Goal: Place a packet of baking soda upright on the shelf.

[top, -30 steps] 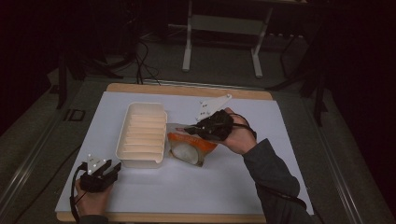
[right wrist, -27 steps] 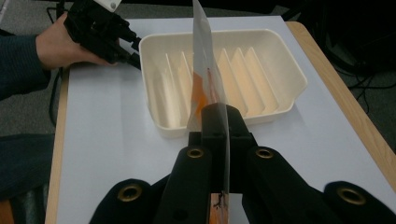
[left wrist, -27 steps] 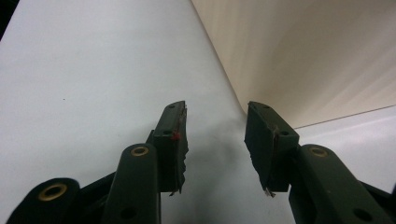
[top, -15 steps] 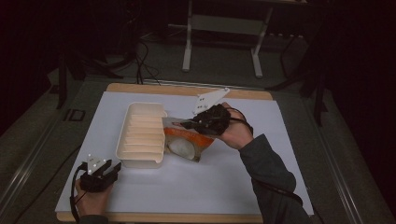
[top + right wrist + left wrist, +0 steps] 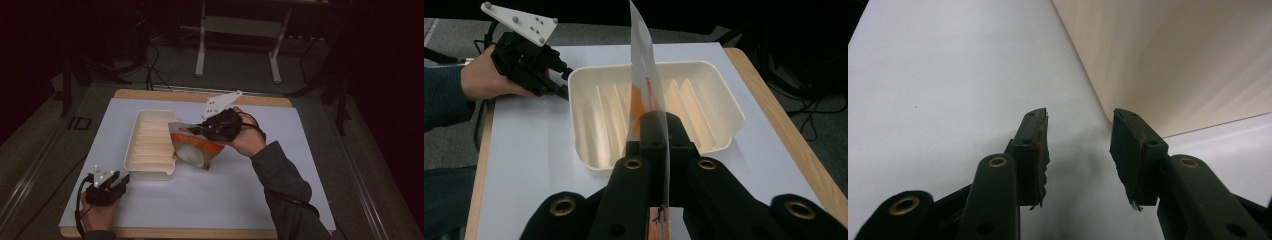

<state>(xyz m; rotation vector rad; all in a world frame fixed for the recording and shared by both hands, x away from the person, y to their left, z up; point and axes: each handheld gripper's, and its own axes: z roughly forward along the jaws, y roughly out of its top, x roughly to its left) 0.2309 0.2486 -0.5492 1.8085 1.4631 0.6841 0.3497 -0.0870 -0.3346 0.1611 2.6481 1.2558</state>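
Pouch is clamped in right gripper, lifted beside the tray; left gripper rests near the tray, fingers apart.

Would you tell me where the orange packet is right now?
In the high view, the orange packet sits mid-table, clamped in the right gripper against the ribbed tray's right rim.

Glossy plastic pouch, matt ribbed cream plastic tray, smooth white sheet on wood tabletop.
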